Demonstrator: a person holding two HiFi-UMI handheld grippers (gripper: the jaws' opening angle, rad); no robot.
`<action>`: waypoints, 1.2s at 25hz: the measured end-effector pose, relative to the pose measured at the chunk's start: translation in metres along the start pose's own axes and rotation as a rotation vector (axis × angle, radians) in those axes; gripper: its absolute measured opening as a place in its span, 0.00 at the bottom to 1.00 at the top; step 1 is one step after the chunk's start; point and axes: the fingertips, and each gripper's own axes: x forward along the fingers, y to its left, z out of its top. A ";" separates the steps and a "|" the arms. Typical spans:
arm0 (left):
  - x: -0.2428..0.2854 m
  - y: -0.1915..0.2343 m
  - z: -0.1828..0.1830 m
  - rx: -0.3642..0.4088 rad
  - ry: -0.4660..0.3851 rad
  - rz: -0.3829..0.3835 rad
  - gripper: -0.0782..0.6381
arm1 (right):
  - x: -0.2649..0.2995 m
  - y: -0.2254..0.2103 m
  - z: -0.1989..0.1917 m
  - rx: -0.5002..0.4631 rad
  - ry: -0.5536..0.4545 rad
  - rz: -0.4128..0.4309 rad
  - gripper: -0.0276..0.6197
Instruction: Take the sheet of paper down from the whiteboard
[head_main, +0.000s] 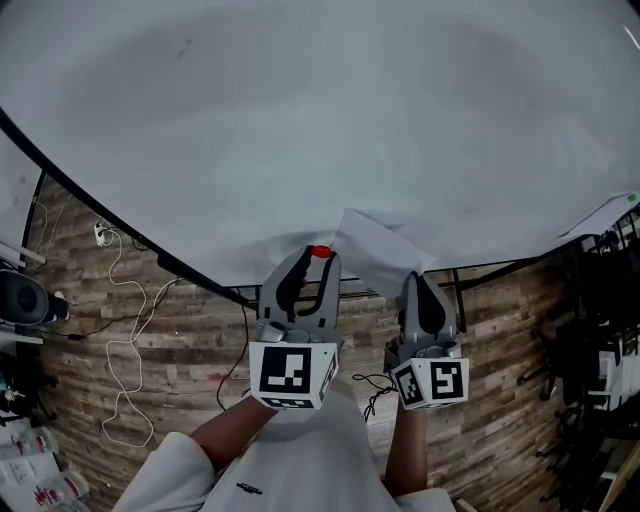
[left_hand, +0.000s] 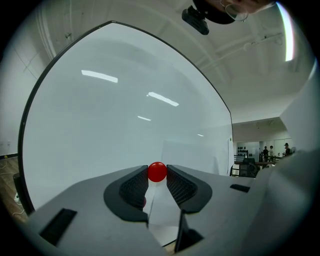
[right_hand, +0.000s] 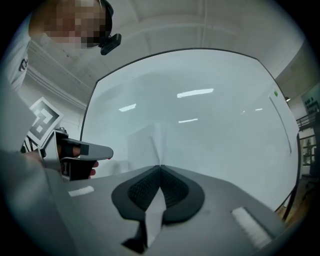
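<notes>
A white sheet of paper (head_main: 372, 246) hangs low on the big whiteboard (head_main: 300, 120), its lower edge pulled away from the board. My right gripper (head_main: 416, 276) is shut on that lower edge, and in the right gripper view the sheet (right_hand: 145, 145) runs up from between the closed jaws (right_hand: 160, 167). My left gripper (head_main: 318, 256) is shut on a round red magnet (head_main: 320, 251) at the sheet's left corner. The left gripper view shows the magnet (left_hand: 157, 171) pinched at the fingertips, with the sheet (left_hand: 192, 155) beyond. Whether the magnet touches the board I cannot tell.
The whiteboard's dark lower frame (head_main: 120, 235) crosses above a wood-plank floor with a white cable and power strip (head_main: 103, 235). Black racks (head_main: 600, 340) stand at the right, and a dark device (head_main: 25, 298) at the left. People (left_hand: 272, 150) stand far off beyond the board.
</notes>
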 end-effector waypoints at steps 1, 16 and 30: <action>-0.001 0.001 0.000 0.000 -0.002 -0.007 0.28 | -0.003 -0.002 0.002 0.002 -0.007 -0.017 0.06; -0.014 0.014 -0.002 0.030 -0.002 -0.085 0.28 | -0.046 -0.022 0.020 -0.069 -0.066 -0.194 0.06; -0.024 0.035 -0.025 0.099 0.043 -0.119 0.28 | -0.039 -0.010 0.025 -0.124 -0.070 -0.181 0.06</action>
